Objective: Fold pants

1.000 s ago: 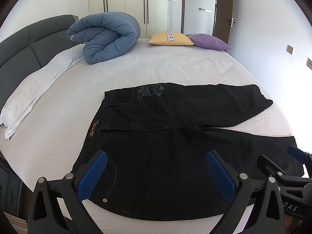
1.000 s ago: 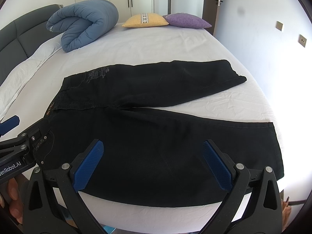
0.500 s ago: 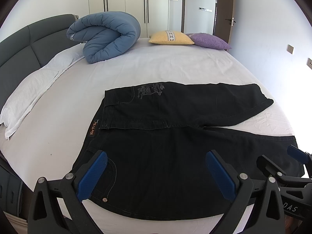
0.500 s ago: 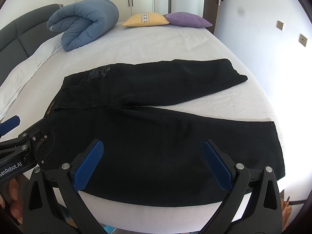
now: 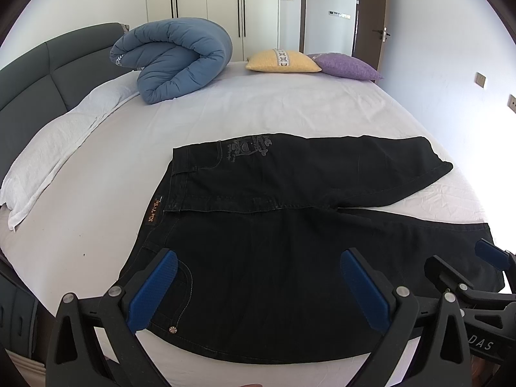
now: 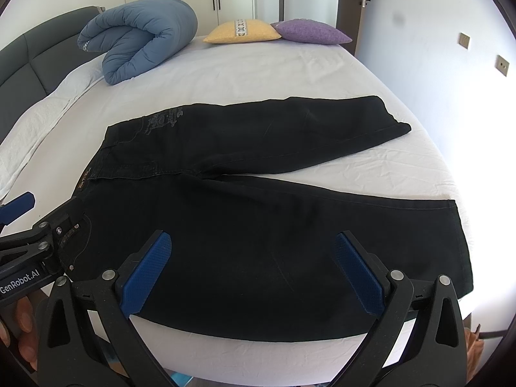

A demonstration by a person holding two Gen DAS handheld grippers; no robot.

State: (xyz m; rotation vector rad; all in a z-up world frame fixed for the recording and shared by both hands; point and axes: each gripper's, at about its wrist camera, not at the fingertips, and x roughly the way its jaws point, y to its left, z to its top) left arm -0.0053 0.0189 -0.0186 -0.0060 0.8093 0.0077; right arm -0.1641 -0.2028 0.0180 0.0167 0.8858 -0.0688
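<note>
A pair of black denim pants (image 5: 290, 242) lies spread flat on the white-sheeted bed (image 5: 290, 109), waistband toward the left and the two legs running off to the right, splayed apart in a narrow V. The left gripper (image 5: 258, 290) hovers above the near edge of the pants with its blue-padded fingers (image 5: 151, 293) spread wide and grasping nothing; between and beyond them lie the seat and a riveted pocket, and just past the left finger is the brown waistband patch (image 5: 154, 211).

The right gripper (image 6: 251, 271) is likewise released, its blue-padded fingers (image 6: 145, 274) wide apart over the nearer leg, with that leg's hem off beyond the right finger. In the right wrist view the left gripper shows at the lower left, beside the waistband corner; in the left wrist view the right gripper appears at the lower right, near the hem.

Far ahead of both sets of fingers sit a rolled blue quilted duvet (image 5: 174, 61), a yellow cushion (image 5: 282, 61) and a purple cushion (image 5: 346, 66) touching it. A white folded blanket (image 5: 54, 148) lies along the grey padded headboard (image 5: 38, 74) to the far left.
</note>
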